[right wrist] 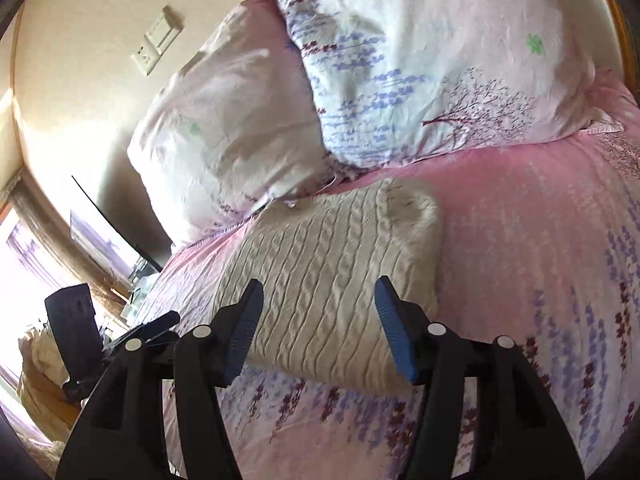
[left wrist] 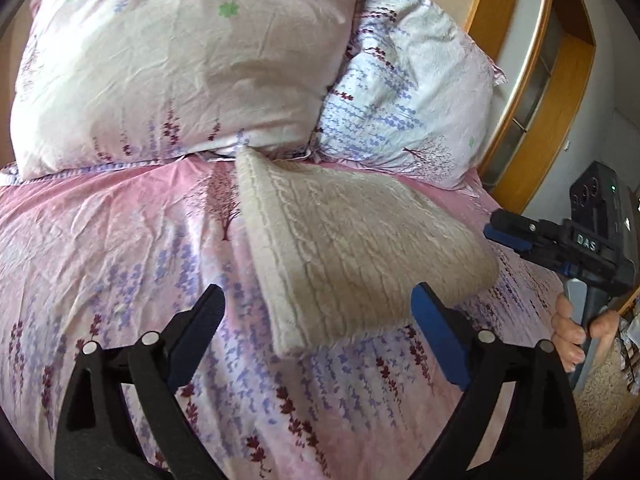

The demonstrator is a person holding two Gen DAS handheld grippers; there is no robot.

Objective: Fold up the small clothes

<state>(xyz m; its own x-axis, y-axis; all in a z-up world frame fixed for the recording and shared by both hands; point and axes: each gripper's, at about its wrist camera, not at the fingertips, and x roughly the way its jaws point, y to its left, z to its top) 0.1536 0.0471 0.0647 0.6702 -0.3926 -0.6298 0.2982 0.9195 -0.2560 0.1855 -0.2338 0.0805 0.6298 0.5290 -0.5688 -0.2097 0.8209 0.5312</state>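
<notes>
A cream cable-knit garment (left wrist: 352, 252) lies folded into a thick rectangle on the pink floral bed cover (left wrist: 120, 248). It also shows in the right wrist view (right wrist: 332, 292). My left gripper (left wrist: 318, 316) is open and empty, hovering just short of the garment's near edge. My right gripper (right wrist: 318, 308) is open and empty, hovering above the garment's near end. The right gripper also shows at the right edge of the left wrist view (left wrist: 508, 232), held by a hand. The left gripper (right wrist: 160, 326) shows at the lower left of the right wrist view.
Two floral pillows (left wrist: 180, 60) (left wrist: 408, 92) lean at the head of the bed behind the garment. A wooden headboard frame (left wrist: 520, 92) curves at the right. A wall with a socket and switch (right wrist: 156, 44) and a bright window (right wrist: 24, 256) are on the left.
</notes>
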